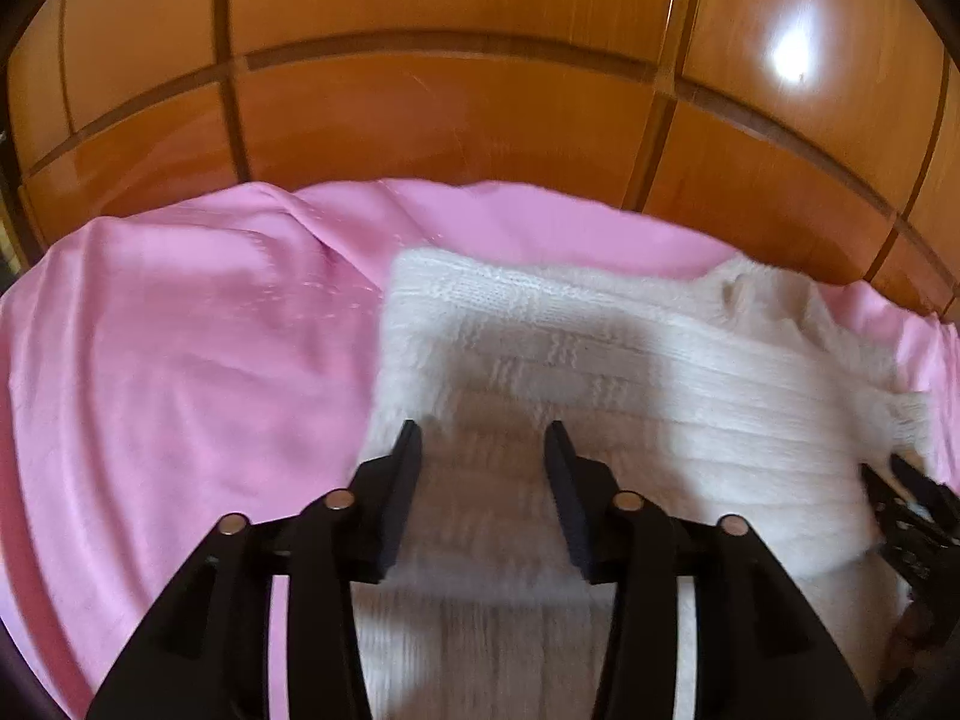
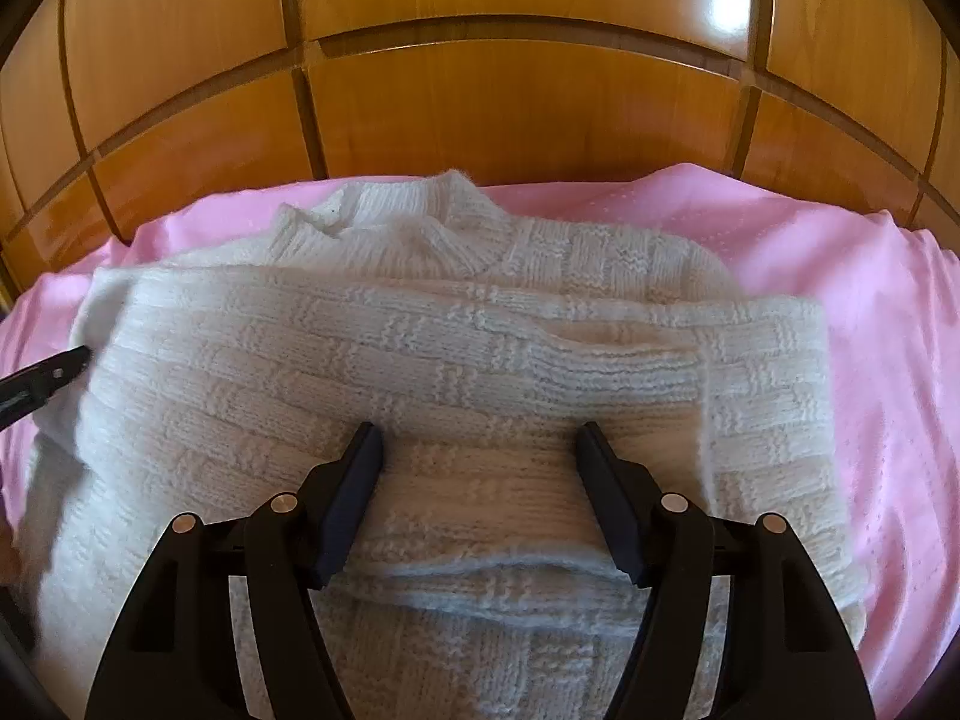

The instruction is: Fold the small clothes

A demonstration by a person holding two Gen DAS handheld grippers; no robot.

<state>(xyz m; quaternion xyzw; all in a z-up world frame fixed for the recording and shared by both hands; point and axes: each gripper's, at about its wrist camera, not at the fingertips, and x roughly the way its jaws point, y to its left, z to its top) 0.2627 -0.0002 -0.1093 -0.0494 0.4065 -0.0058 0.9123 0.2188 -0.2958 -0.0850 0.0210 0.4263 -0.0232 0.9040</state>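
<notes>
Both grippers hang low over the bed. Ahead of them rises a wall of glossy wooden panels (image 2: 516,114), the biggest thing in sight, and under them spreads a pink sheet (image 1: 180,360), rumpled out to the left of the left gripper. On the sheet lies the white knitted sweater (image 2: 420,360), already doubled over itself, with its ribbed collar at the far end, ahead of the right gripper's fingers.

Smallest are the tools. The right gripper (image 2: 480,468) has its jaws spread wide, a raised fold of knit lying between them but not pinched, as far as I can tell. The left gripper (image 1: 483,462) is likewise apart, over the sweater's left part; that view is blurred, so contact is uncertain.

Trouble, I reckon, could come from the wool itself. It is thick and springy, so a shallow bite may catch only the top layer and peel the fold open. A deep one might snag the sheet and drag it along. If one side lifts ahead of the other, the bundle would likely skew.
</notes>
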